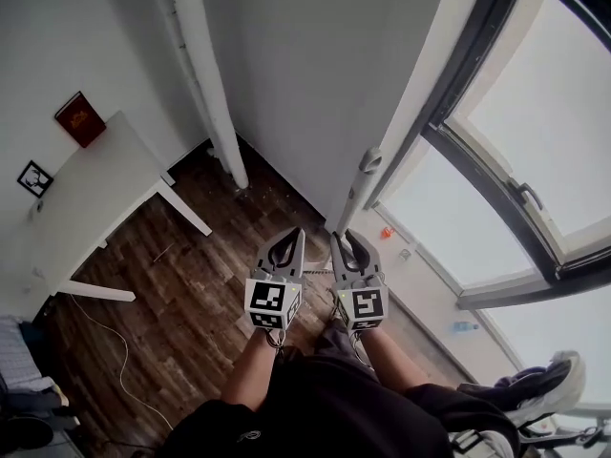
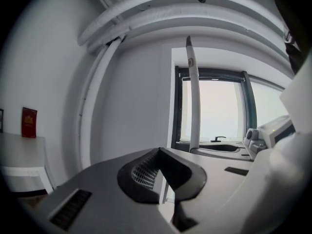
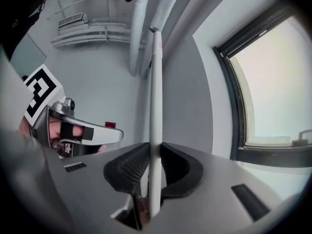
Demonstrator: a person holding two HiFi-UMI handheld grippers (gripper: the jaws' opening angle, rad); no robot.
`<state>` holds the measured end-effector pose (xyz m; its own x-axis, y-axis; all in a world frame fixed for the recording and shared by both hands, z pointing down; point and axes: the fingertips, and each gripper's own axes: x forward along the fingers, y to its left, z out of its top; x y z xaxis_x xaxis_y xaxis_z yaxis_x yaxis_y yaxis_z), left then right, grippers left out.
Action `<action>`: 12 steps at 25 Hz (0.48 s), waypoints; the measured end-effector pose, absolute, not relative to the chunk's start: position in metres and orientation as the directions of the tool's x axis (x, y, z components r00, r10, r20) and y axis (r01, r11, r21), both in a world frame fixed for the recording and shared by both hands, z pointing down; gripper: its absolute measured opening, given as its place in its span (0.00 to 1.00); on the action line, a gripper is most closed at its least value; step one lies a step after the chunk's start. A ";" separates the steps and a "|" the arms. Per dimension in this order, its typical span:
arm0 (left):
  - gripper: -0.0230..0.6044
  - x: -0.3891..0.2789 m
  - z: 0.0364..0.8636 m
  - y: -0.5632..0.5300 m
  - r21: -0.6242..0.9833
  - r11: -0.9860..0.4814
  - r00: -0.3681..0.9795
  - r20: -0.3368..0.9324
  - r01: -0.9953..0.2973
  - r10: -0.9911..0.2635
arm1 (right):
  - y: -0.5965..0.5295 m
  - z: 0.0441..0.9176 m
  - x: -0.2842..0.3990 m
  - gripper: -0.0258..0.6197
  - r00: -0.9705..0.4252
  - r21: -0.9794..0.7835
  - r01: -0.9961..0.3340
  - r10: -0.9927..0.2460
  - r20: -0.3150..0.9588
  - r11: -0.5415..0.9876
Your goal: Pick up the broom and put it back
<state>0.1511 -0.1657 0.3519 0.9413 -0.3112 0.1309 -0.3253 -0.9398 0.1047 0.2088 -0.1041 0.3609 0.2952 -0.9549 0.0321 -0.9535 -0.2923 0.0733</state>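
Two big things frame the spot: the window [image 1: 496, 189] at right and the pipe [image 1: 208, 74] running down the wall at left (a table [image 1: 95, 189] stands beyond it). Between them the broom [image 1: 357, 194] stands upright, its long axis vertical and its handle tip pointing up. The right gripper [image 3: 155, 150] is clenched on the handle. The left gripper [image 2: 158, 151], just beside, is closed on nothing.

The broom handle [image 1: 360, 191] runs down the middle of the head view and is lost behind the right gripper [image 1: 351, 244]. Its brush end shows in no view. On the sill at centre right, a small red thing [image 1: 386, 233] and a bluish one [image 1: 465, 327], perhaps a bottle, are too small to tell. The white table [image 1: 91, 198] is cut off by the left edge.
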 end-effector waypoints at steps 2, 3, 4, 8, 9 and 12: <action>0.04 0.137 0.356 -0.174 0.107 -0.926 0.927 0.140 -0.363 -0.348 | -0.113 0.362 0.198 0.18 0.266 0.070 -0.962 -0.963 0.032 -0.263; 0.04 0.130 0.357 -0.179 0.108 -0.918 0.919 0.143 -0.383 -0.367 | -0.118 0.363 0.192 0.18 0.249 0.069 -0.967 -0.968 0.032 -0.246; 0.04 0.122 0.357 -0.183 0.108 -0.909 0.911 0.144 -0.403 -0.387 | -0.123 0.364 0.187 0.18 0.231 0.067 -0.971 -0.972 0.032 -0.229; 0.04 0.089 0.359 -0.200 0.109 -0.870 0.873 0.148 -0.481 -0.465 | -0.144 0.368 0.162 0.18 0.157 0.054 -0.986 -0.987 0.040 -0.155; 0.04 0.081 0.360 -0.204 0.109 -0.859 0.862 0.152 -0.501 -0.483 | -0.149 0.368 0.155 0.18 0.135 0.054 -0.990 -0.990 0.037 -0.133; 0.04 0.055 0.362 -0.215 0.109 -0.823 0.827 0.158 -0.558 -0.539 | -0.165 0.369 0.132 0.18 0.068 0.050 -0.997 -0.997 0.036 -0.066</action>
<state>0.0547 -0.2150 0.3623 0.8271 -0.5394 0.1581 -0.5575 -0.8230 0.1086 0.1317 -0.1649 0.3692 0.0678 -0.9971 0.0359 -0.9966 -0.0660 0.0495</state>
